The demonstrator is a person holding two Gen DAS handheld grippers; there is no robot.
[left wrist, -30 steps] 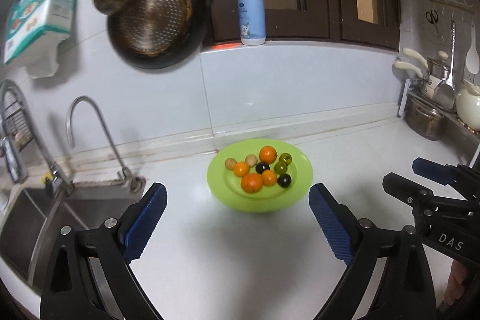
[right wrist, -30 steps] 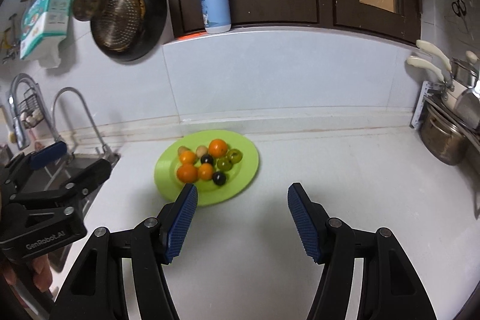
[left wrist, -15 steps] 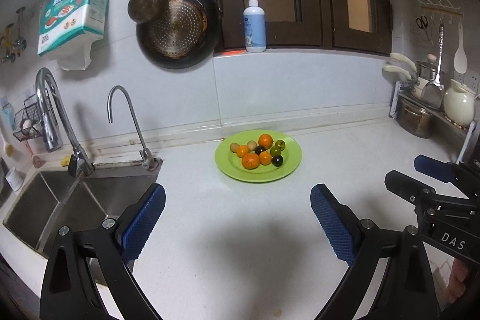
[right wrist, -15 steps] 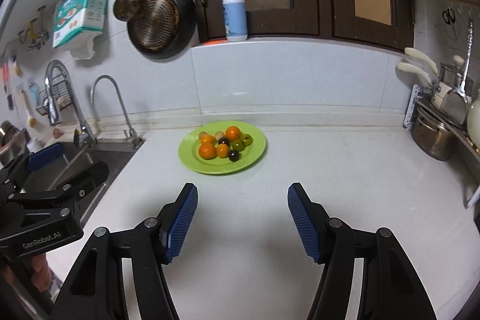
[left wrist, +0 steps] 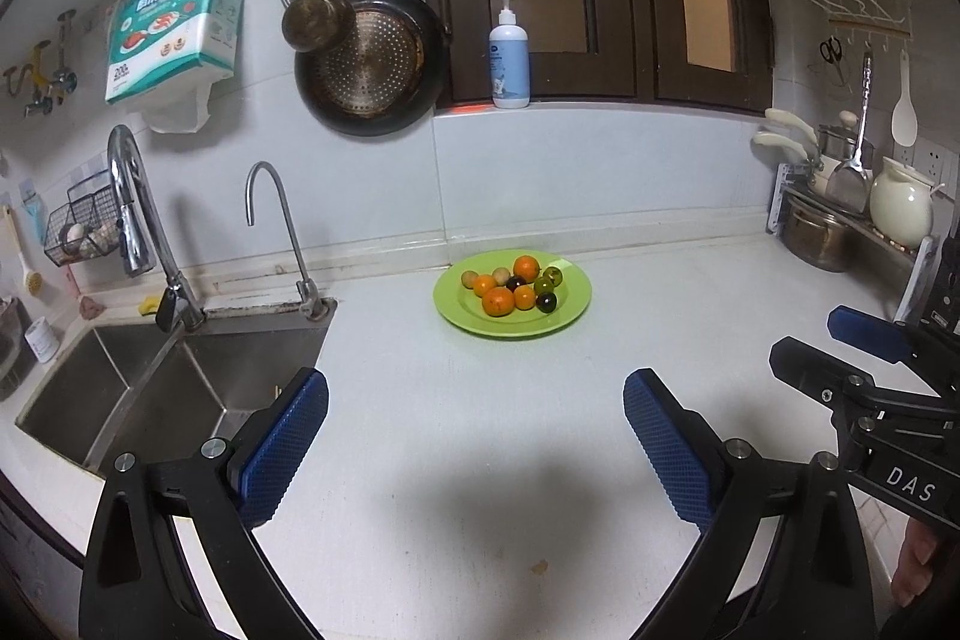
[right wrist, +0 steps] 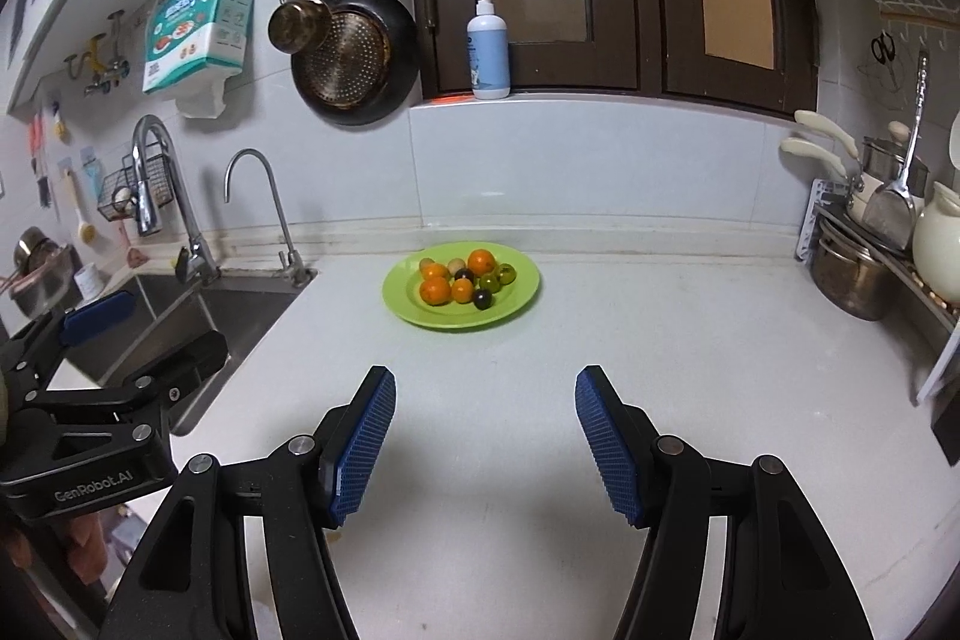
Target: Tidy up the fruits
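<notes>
A green plate point(left wrist: 570, 313) sits on the white counter near the back wall. It holds several small fruits: orange ones point(left wrist: 498, 301), dark ones point(left wrist: 546, 303), green ones and tan ones. It also shows in the right wrist view point(right wrist: 522, 301). My left gripper point(left wrist: 474, 400) is open and empty, well in front of the plate. My right gripper point(right wrist: 485, 388) is open and empty, also well short of the plate. Each gripper shows at the edge of the other's view.
A steel sink point(left wrist: 150, 388) with two taps point(left wrist: 270, 220) lies to the left. Pots and a white kettle point(left wrist: 900, 208) stand on a rack at the right. A pan point(left wrist: 369, 64) hangs on the wall, and a soap bottle point(left wrist: 509, 58) stands on the ledge.
Both grippers have pulled back and up from the plate, so it looks smaller and farther away. Both stay open.
</notes>
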